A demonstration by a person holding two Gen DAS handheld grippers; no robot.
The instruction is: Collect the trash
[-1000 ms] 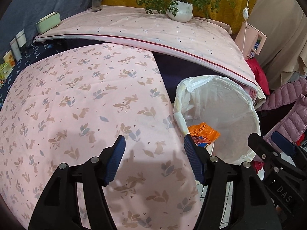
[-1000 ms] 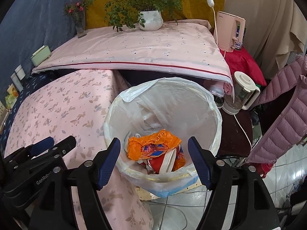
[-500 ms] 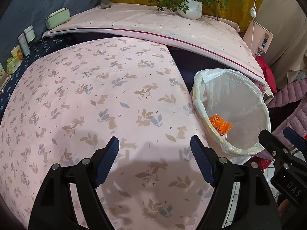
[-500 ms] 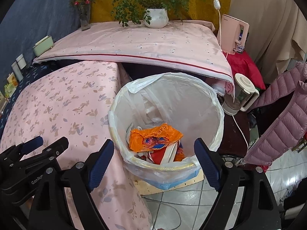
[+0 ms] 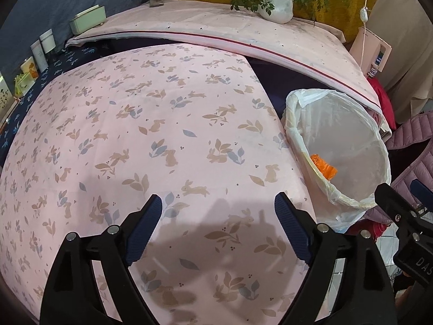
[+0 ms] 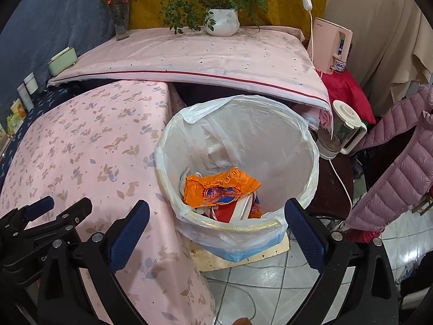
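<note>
A white-lined trash bin (image 6: 311, 159) stands on the floor beside the table; it also shows in the left wrist view (image 5: 379, 146). Inside lie an orange wrapper (image 6: 219, 187) and red and white trash; a bit of the orange wrapper (image 5: 323, 166) shows from the left. My right gripper (image 6: 216, 230) is open and empty, above the bin's near rim. My left gripper (image 5: 217, 224) is open and empty over the pink rabbit-print tablecloth (image 5: 151, 135). Each gripper shows at the edge of the other's view.
A raised pink-covered surface (image 6: 205, 57) behind holds a potted plant (image 6: 220, 21), a vase (image 6: 120, 25) and a green box (image 5: 86, 23). A kettle (image 6: 342, 130), a pink appliance (image 6: 334, 48), cables and a pink puffer jacket (image 6: 400, 173) are at the right. Small containers (image 5: 43, 48) line the left.
Both grippers have drawn back and up. The left one has shifted left over the table, and the bin now sits farther right in its view. Both stay open.
</note>
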